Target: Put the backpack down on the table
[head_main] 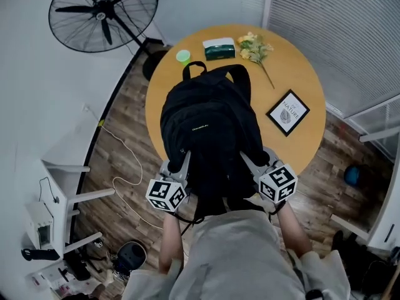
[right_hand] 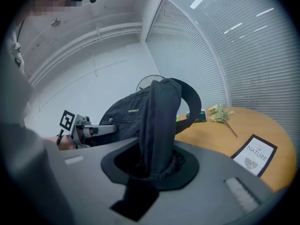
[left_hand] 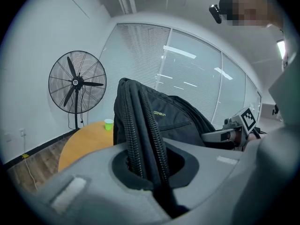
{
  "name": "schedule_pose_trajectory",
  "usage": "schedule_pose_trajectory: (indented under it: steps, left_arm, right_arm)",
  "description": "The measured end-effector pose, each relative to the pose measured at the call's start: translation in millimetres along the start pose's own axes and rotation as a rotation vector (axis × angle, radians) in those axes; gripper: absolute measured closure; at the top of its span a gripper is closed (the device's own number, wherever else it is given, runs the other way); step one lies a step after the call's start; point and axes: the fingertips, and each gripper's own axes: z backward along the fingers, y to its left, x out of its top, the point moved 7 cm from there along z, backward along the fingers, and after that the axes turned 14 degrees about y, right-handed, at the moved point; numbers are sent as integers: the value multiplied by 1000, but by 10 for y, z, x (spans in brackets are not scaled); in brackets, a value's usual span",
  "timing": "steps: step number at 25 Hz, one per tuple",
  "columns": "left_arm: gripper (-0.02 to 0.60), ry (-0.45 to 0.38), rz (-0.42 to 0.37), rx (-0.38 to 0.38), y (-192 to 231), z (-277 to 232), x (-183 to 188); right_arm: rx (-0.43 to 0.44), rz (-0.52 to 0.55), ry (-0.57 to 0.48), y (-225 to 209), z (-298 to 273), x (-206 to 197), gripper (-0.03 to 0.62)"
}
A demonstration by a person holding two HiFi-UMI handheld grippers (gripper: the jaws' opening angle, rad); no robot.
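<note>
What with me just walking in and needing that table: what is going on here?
A person holds a black backpack over the near edge of a round wooden table. The left hand-held gripper is clamped on its zipped side, the right hand-held gripper on a fold of its fabric. Whether its base rests on the table yet cannot be told. A green cup, a green box, flowers and a framed picture share the tabletop.

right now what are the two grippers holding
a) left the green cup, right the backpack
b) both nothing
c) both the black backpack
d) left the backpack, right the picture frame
c: the left gripper is shut on a zippered edge of the backpack, and the right gripper on a fold of its fabric.
</note>
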Motion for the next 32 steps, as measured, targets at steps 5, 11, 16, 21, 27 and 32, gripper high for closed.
schedule_pose_trajectory:
  steps: [5,11,16,21,27,32]
  left_arm:
    - [566,41,-18,-26,273,-213,26]
    - [566,116,-13,-99,545,-587,57]
    - [566,170,-20,-146,743,-833,82]
    - [566,200,-22,-181,927,-1020,83]
    - [566,232,-25,-222,1089,-1182,71]
    - [566,252,-39,-247,1147,-1316,60]
  right_arm:
    - [-30,-53,13,-39,-229,-6,508]
    - [-89,-138,55,-217,-480,-17,508]
    - [-120,-204,86,-326,-664,-32,508]
    - [-155,-236,97,-386,-841,-44,508]
    - [-203,-249,118,-444,-1011,-56,508]
    - [-239,-256,137,-534,-1094,-80,507]
